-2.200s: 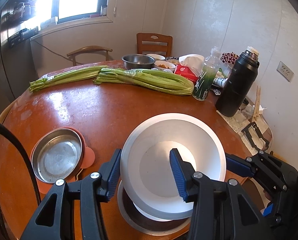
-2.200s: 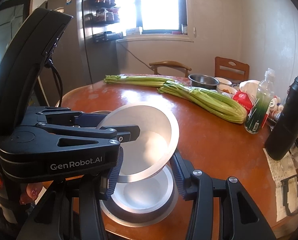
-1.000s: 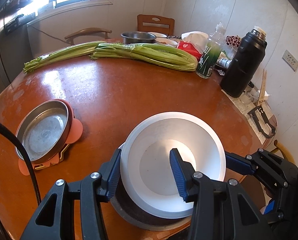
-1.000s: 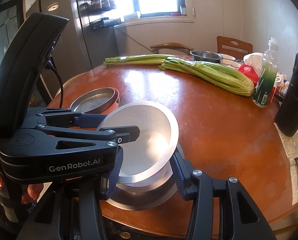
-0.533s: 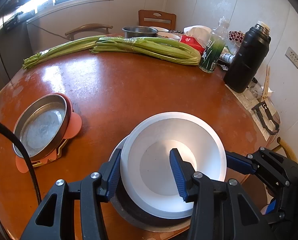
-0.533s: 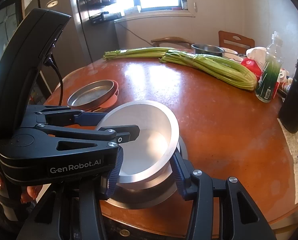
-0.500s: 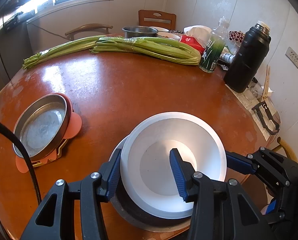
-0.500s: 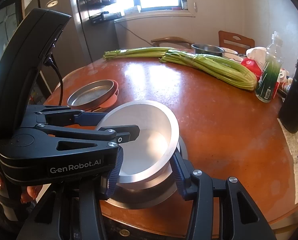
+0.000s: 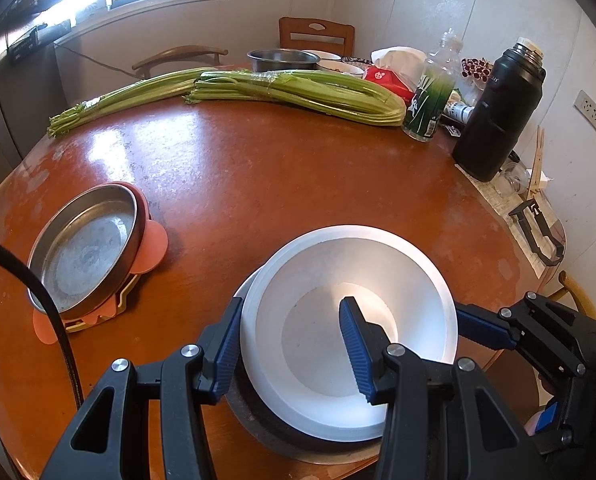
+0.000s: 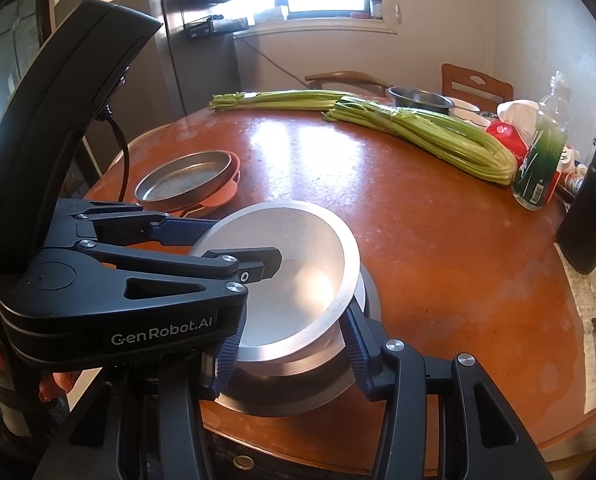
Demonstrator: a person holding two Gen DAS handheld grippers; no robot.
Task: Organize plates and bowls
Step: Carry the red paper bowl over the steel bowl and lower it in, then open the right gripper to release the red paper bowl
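Note:
A white-lined metal bowl (image 9: 350, 332) sits tilted in a stack of dishes (image 10: 298, 384) at the table's near edge. My left gripper (image 9: 290, 344) is shut on the bowl's near-left rim, one finger inside, one outside. My right gripper (image 10: 290, 352) straddles the stack from the other side, its fingers (image 10: 356, 354) against the lower dishes; it also shows in the left wrist view (image 9: 498, 332). A steel plate (image 9: 82, 248) rests on an orange holder (image 9: 150, 244) at the left.
Celery bunches (image 9: 298, 88) lie across the far table. A green bottle (image 9: 430, 96), a black thermos (image 9: 498, 112), a steel bowl (image 9: 282, 60) and a red packet (image 9: 386, 80) crowd the far right. Chairs stand behind. Papers and a black clip (image 9: 538, 228) lie at the right edge.
Both grippers and the bowl stack have shifted slightly over the table's near edge; the steel plate appears farther left. The grips on the bowl and stack are unchanged.

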